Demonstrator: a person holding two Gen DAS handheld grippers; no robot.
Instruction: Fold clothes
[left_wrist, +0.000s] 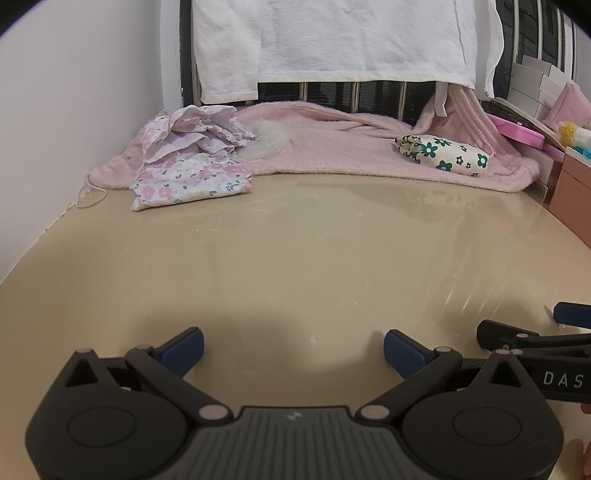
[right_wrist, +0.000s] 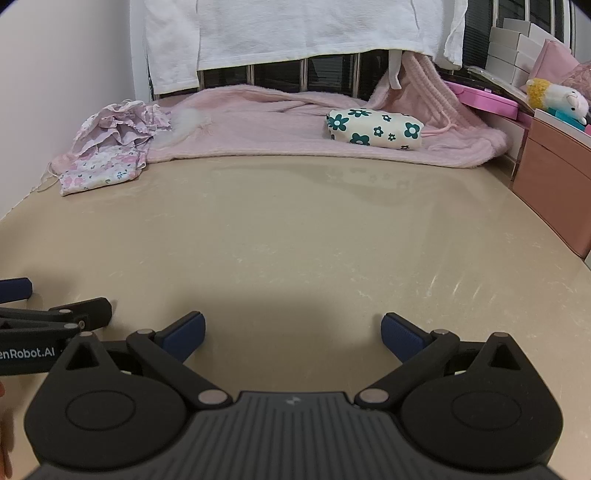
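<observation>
Beige table (left_wrist: 295, 240) bare in front; pink floral clothes (left_wrist: 188, 166) crumpled far-left on the pink blanket (left_wrist: 332, 151), well apart from left hand-held gripper (left_wrist: 293, 349) and right hand-held gripper (right_wrist: 293, 334), both spread, empty; risk: snagging the blanket too.

My tabletop (right_wrist: 295, 229) is glossy beige. At its far left corner lies pink-flowered white clothing (right_wrist: 99, 168); a pink fleece blanket (right_wrist: 266, 129) carries a cream bundle (right_wrist: 375, 129) with teal flowers.

I'm seeing my left gripper (left_wrist: 293, 349) and right gripper (right_wrist: 293, 334) showing matte black linkages, silver rivets, ribbed grey housings, blue finger pads (right_wrist: 184, 336) and white lettering.
</observation>
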